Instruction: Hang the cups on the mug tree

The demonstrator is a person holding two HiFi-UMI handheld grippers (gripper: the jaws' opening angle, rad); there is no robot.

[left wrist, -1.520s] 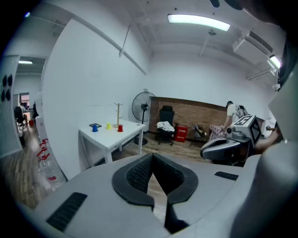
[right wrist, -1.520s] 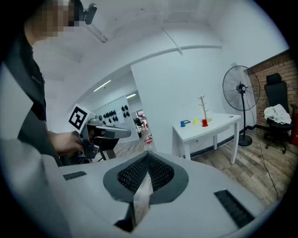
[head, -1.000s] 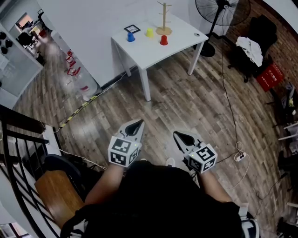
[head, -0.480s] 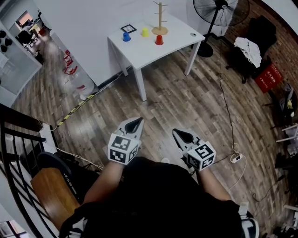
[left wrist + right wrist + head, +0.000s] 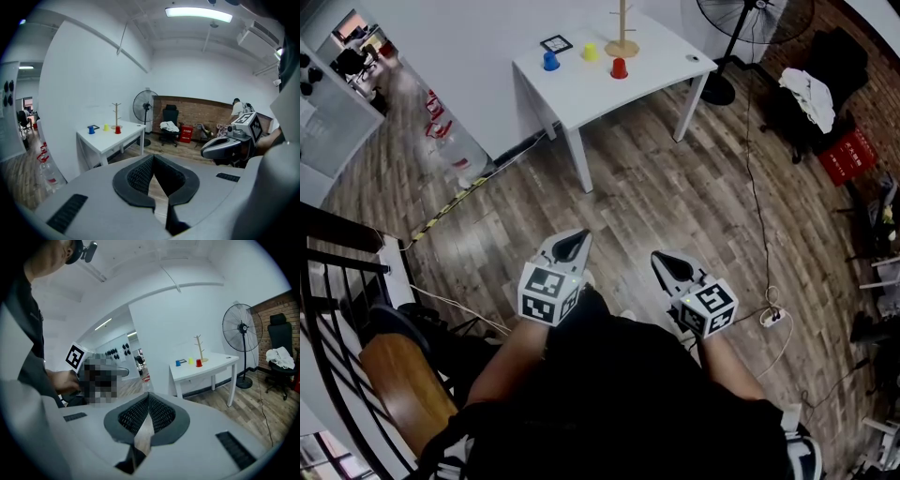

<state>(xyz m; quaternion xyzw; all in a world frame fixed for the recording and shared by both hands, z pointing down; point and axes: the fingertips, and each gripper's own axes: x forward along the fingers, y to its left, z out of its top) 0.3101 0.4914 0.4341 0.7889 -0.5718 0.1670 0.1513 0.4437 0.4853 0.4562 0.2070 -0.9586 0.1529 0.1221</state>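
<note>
Two closed, empty claws, left gripper (image 5: 573,243) and right gripper (image 5: 667,265), should face the table (image 5: 592,92) squarely before opening.

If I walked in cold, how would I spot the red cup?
Find the white table by the wall, beside the fan. Three cups stand near its wooden mug tree. The red cup sits right before the tree's base; the yellow cup and blue cup stand further left.

Office-like workroom: white table (image 5: 661,67), standing fan (image 5: 754,15), swivel chair (image 5: 169,115), brick wall (image 5: 206,110).
</note>
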